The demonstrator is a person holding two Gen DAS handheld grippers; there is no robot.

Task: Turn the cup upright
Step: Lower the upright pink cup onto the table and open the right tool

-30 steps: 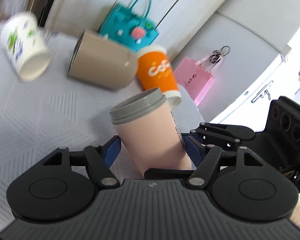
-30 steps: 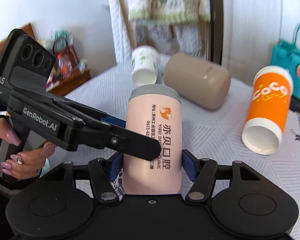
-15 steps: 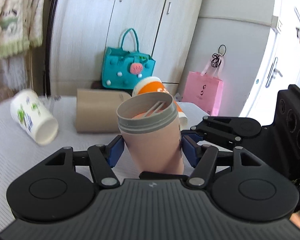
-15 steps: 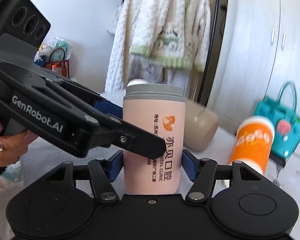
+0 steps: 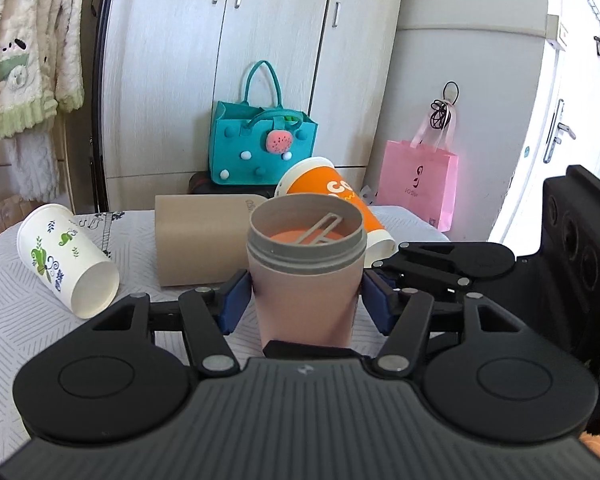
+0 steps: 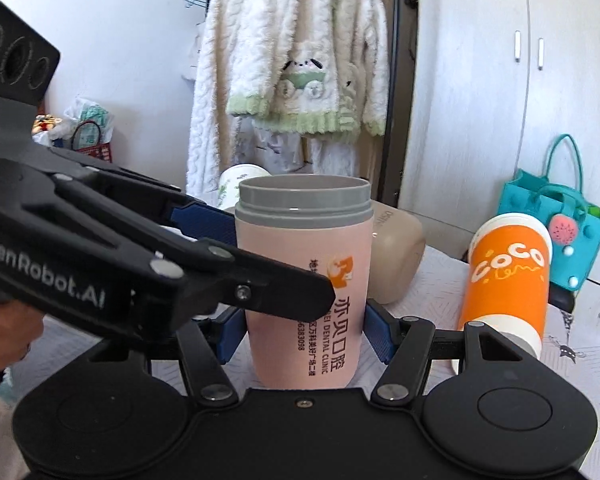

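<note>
A pink cup with a grey threaded rim (image 5: 306,280) stands upright, mouth up, over the table. It also shows in the right wrist view (image 6: 304,280), with orange and dark print on its side. My left gripper (image 5: 305,305) is shut on the cup, its blue pads against both sides. My right gripper (image 6: 304,330) is shut on the same cup, also by its blue pads. The left gripper's body (image 6: 100,264) crosses in front of the cup in the right wrist view. Whether the cup's base touches the cloth is hidden.
On the white patterned tablecloth (image 5: 16,320) lie a white floral paper cup (image 5: 66,260), a tan cylinder (image 5: 204,236) and an orange "CoCo" cup (image 6: 504,280), all on their sides. A teal felt bag (image 5: 260,148) and a pink bag (image 5: 420,184) stand behind.
Both grippers have turned the pink cup from tilted to upright and level. Its open mouth now faces up. The views have swung from looking down at the table to looking across it.
</note>
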